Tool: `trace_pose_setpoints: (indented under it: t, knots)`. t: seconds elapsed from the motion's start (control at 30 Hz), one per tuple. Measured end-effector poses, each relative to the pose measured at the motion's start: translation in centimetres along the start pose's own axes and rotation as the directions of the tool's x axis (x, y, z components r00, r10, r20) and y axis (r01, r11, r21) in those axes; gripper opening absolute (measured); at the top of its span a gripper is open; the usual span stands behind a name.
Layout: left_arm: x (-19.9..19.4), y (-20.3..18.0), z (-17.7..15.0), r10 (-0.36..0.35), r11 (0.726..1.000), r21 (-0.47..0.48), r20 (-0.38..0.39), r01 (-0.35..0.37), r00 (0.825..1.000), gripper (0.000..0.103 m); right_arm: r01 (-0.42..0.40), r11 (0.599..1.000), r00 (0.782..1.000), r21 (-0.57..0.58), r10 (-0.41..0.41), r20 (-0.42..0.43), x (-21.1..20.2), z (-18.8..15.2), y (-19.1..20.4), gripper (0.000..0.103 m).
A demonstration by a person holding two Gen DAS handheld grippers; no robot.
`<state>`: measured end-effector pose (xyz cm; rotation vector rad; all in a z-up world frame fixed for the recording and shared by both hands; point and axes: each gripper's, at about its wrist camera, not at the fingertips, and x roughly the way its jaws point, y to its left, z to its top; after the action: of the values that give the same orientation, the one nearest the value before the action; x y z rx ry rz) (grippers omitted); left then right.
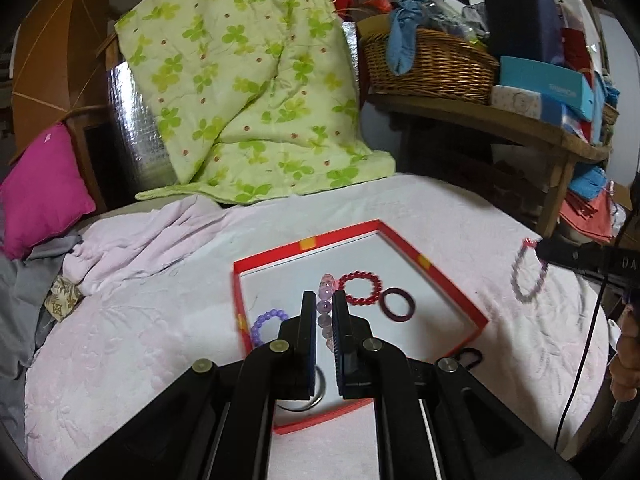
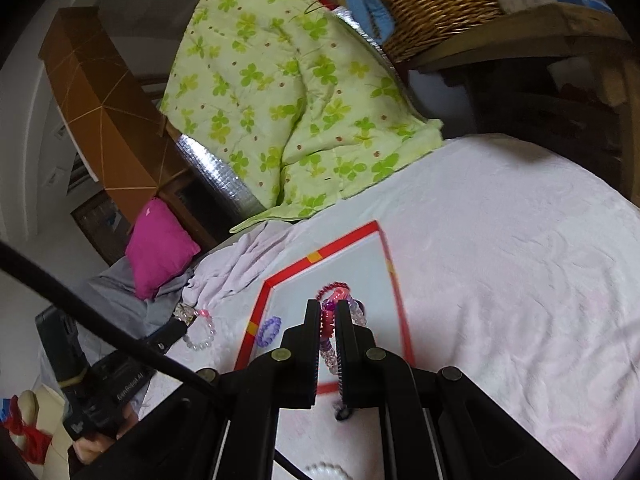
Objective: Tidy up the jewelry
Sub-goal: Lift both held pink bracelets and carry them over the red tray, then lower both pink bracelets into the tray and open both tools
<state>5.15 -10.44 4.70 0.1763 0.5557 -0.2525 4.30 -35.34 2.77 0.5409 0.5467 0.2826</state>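
A shallow red-rimmed tray [image 1: 460, 280] with a white floor lies on the pink bedspread. In it lie a red bead bracelet [image 1: 360, 289], a dark maroon bangle [image 1: 398, 305], a lilac bead bracelet [image 1: 267, 322] and a metal ring [image 1: 318, 394]. My left gripper [image 1: 323, 300] is shut on a pale pink bead bracelet [image 1: 326, 312] above the tray. My right gripper [image 2: 328, 308] is shut on a pink and purple bead bracelet [image 2: 329, 320] above the tray's near side [image 2: 394, 276]. In the left wrist view that bracelet [image 1: 528, 276] hangs from the right gripper, right of the tray.
A green clover quilt [image 1: 248, 88] and a magenta pillow [image 1: 44, 192] lie at the bed's head. A wooden shelf holds a wicker basket [image 1: 428, 64] and boxes at the right. A white bead bracelet [image 2: 326, 470] and a black loop [image 1: 466, 358] lie on the bedspread by the tray.
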Motion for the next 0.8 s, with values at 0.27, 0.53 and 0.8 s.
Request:
trace_pose_setpoints:
  t: [0.27, 0.53, 0.8]
  knots:
    - [1.9, 1.9, -0.2, -0.017, 0.999, -0.036, -0.008, 0.017, 1.000, 0.008, -0.064, 0.997, 0.995, -0.037, 0.061, -0.073, 5.4, -0.3, 3.1, 0.008]
    - [4.0, 1.4, -1.3, 0.003, 1.000, -0.029, -0.067, -0.005, 0.998, 0.008, -0.087, 0.996, 0.987, -0.017, 0.084, -0.139, 7.8, -2.1, 3.8, 0.008]
    - [4.5, 1.4, -1.5, -0.001, 1.000, -0.028, -0.073, -0.001, 0.997, 0.008, -0.083, 0.997, 0.985, -0.009, 0.080, -0.154, 9.3, -2.8, 4.5, 0.008]
